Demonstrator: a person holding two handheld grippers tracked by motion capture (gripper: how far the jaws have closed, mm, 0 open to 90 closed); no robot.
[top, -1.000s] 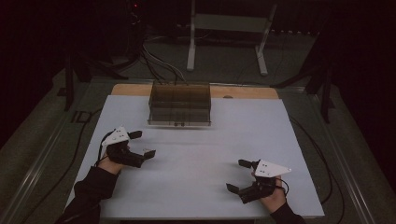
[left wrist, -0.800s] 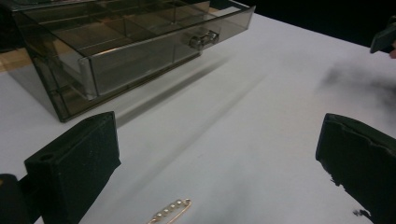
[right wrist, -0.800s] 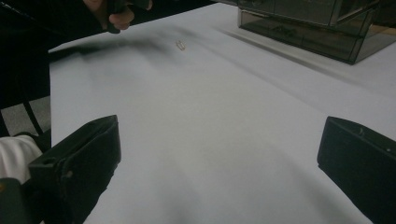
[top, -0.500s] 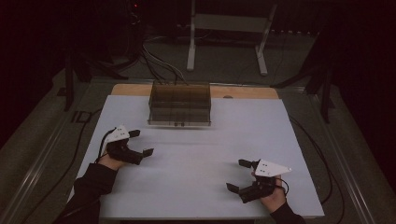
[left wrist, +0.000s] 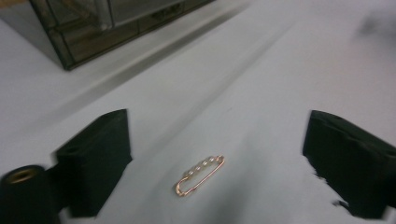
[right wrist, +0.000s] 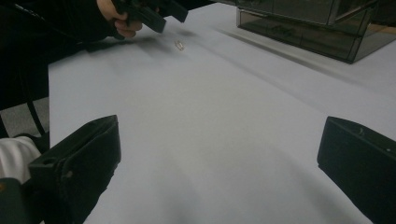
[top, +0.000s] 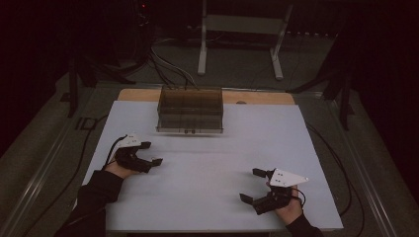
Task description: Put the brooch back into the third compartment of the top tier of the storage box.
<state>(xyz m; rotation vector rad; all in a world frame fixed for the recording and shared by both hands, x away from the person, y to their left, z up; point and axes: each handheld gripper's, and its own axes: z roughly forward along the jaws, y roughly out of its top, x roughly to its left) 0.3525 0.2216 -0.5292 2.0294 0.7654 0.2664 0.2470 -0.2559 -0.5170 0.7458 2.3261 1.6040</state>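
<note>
Pin: a small gold pin set with a row of pearl-like beads [left wrist: 201, 175] lies flat on the white table [top: 207, 192], on the person's left side, well short of the box; in the right claw view it shows as a faint glint [right wrist: 179, 45].
Left claw: the left claw [top: 149, 153] hangs low over the pin with its jaws on either side of it. They have just been closing in a little, yet they stand wide apart, and neither pad touches the pin. It has hold of nothing.
Right claw: the right claw [top: 252, 185] rests near the table's front right corner, jaws spread wide and empty, well apart from the pin.
Box: a smoky, see-through box with compartments [top: 190, 109] stands at the far middle of the table, beyond both hands.
Step in hand: I judge this to be the approach to a pick-up, the left claw lining up on the pin.
Next move: it likely calls for sinking right down to the table top and closing across the pin's narrow width; so thin and flat a thing could slip out or skid on the smooth sheet.
Where it may go: possibly into the box, though I cannot tell which compartment.
</note>
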